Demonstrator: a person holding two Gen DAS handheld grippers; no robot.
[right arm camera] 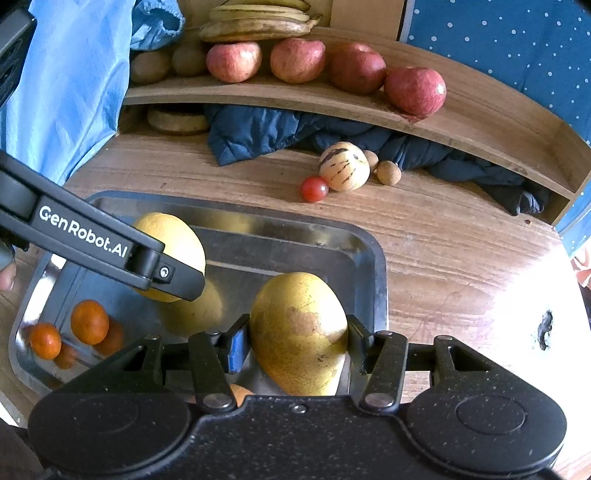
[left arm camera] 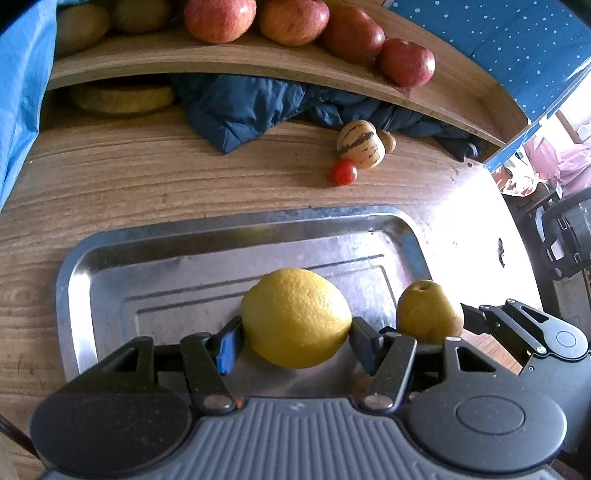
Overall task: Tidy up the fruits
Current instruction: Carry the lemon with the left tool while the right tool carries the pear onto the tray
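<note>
My left gripper [left arm camera: 297,343] is shut on a big yellow citrus fruit [left arm camera: 295,317], held just above the steel tray [left arm camera: 74,280]. My right gripper [right arm camera: 296,343] is shut on a yellow-green pear with brown patches [right arm camera: 299,332], over the tray's right end [right arm camera: 380,280]. In the right wrist view the left gripper's finger [right arm camera: 177,280] crosses in from the left with the citrus [right arm camera: 173,240] in its grip. The pear [left arm camera: 430,312] also shows at the right of the left wrist view. Two small oranges [right arm camera: 89,321] lie in the tray's near left corner, and a third [right arm camera: 240,393] peeks out under my right gripper.
A wooden shelf [right arm camera: 295,99] at the back carries several red apples [right arm camera: 234,61], brown fruits and bananas [right arm camera: 258,22]. A dark blue jacket [right arm camera: 266,136] is bunched under it. A striped melon [right arm camera: 343,166], a cherry tomato [right arm camera: 314,189] and small brown fruits [right arm camera: 388,172] lie on the table behind the tray.
</note>
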